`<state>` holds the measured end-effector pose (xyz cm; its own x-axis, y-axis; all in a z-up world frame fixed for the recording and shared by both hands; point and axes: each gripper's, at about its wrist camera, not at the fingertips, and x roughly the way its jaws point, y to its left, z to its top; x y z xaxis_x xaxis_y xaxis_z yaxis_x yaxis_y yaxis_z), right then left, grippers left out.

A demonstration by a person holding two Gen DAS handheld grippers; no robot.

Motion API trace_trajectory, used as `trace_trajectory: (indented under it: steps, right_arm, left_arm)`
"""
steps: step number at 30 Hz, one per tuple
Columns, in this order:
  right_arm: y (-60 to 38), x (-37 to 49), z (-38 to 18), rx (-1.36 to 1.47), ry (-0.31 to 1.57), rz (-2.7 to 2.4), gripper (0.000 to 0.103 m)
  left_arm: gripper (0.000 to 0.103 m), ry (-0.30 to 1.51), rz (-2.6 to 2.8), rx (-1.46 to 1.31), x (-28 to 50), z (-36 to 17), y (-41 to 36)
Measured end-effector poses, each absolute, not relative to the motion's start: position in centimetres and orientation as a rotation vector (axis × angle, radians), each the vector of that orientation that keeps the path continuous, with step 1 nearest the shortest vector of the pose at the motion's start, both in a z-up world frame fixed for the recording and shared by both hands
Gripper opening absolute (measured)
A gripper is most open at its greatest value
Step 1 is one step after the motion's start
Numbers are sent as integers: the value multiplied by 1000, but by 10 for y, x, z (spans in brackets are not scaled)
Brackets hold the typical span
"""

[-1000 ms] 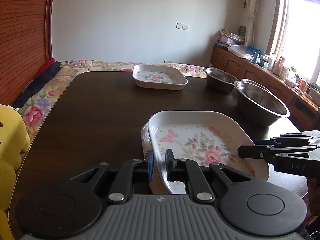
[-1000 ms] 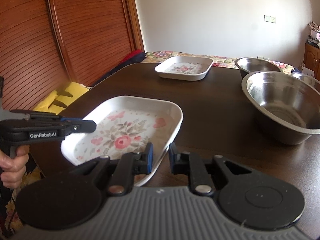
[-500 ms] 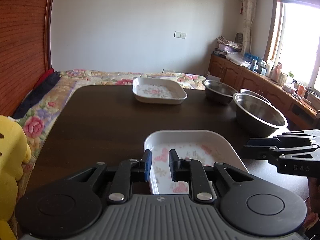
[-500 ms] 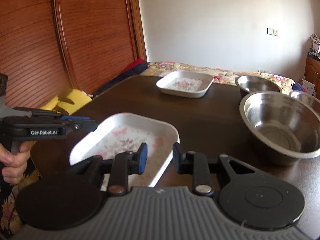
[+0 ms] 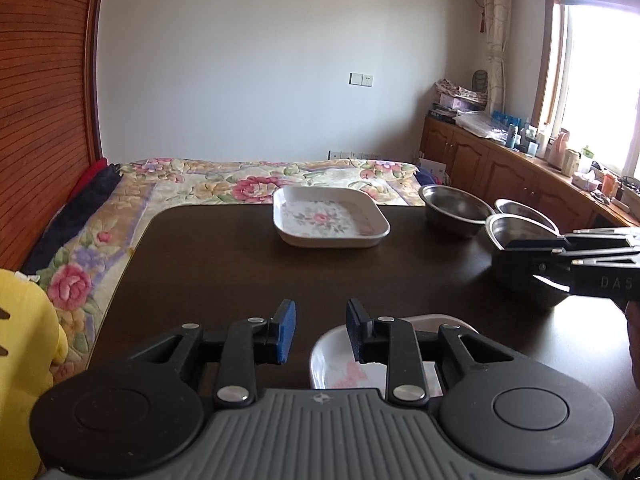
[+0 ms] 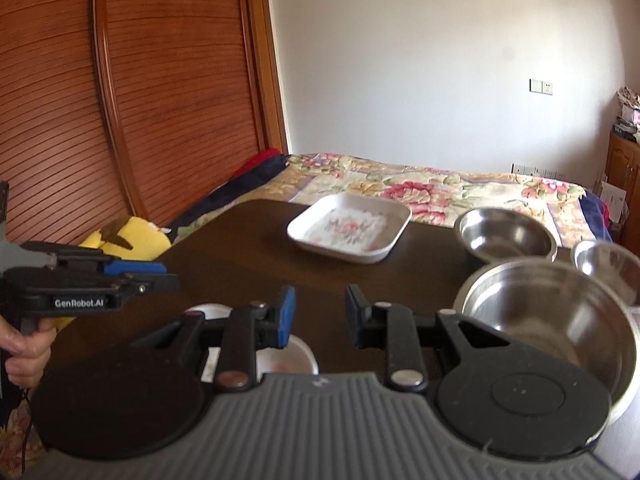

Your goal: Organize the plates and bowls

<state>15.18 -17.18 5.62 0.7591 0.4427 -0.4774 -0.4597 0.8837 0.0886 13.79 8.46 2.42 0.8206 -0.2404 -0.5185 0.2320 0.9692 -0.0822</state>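
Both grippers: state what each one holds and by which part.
Nothing is held. The left gripper and right gripper both stand open and empty above the near floral plate.

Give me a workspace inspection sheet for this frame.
Surface: dark wooden table.
Job's things: floral plate at far edge; another plate at near edge, mostly hidden; three steel bowls, large, medium, small, on the right side.
Clutter: nothing seen on the table.
Grippers: left hand-held gripper open, empty; right hand-held gripper open, empty.
Cables: thin cord below the hand.
Surroundings: bed, yellow plush toy, cabinets.
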Motion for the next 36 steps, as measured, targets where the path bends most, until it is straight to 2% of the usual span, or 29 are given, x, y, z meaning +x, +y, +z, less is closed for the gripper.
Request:
trace_trajectory:
  steps: [28, 36]
  right_arm:
    - [-138, 256, 62, -82, 552, 497, 29]
    - [-139, 283, 58, -54, 595, 468, 29]
  left_arm:
    - [32, 585, -266, 40, 242, 28, 86]
    - [35, 602, -268, 42, 266, 24, 87]
